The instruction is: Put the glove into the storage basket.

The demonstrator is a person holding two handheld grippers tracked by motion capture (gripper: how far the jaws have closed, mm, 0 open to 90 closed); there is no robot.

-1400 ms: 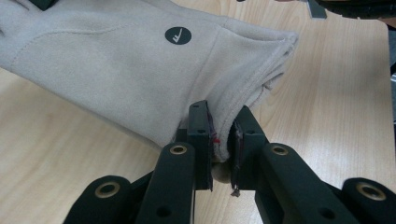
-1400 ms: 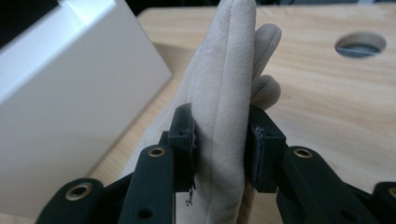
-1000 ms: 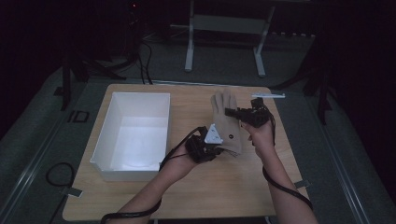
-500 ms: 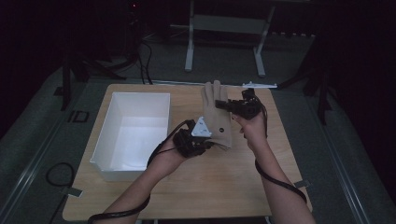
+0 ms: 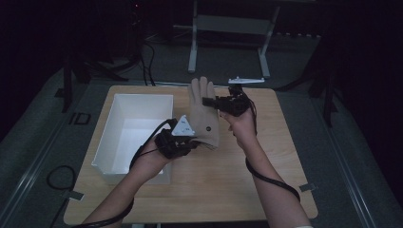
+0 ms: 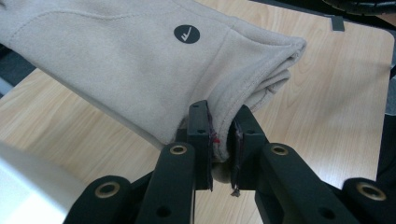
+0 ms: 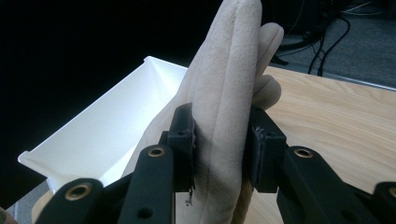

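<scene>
A beige fabric glove (image 5: pixel 203 111) with a round black logo hangs stretched above the wooden table (image 5: pixel 266 180), held at both ends. My left gripper (image 5: pixel 196 141) is shut on the cuff edge; in the left gripper view the hem (image 6: pixel 261 84) sits pinched between the jaws of that gripper (image 6: pixel 223 140). My right gripper (image 5: pixel 208 101) is shut on the glove's finger part. In the right gripper view its pads (image 7: pixel 183 140) squeeze the glove fingers (image 7: pixel 233 70), my right gripper (image 7: pixel 222 144) gripping them from both sides.
A white rectangular bin (image 5: pixel 114 137) stands on the left half of the table, just left of the glove. A small white bar-shaped piece (image 5: pixel 245 80) lies at the table's far edge. Dark floor, cables and a metal stand (image 5: pixel 228 28) lie beyond the table.
Both hands have carried the glove leftward and upward, away from the table's right side and closer to the white bin. Both grips on the glove are unchanged.
</scene>
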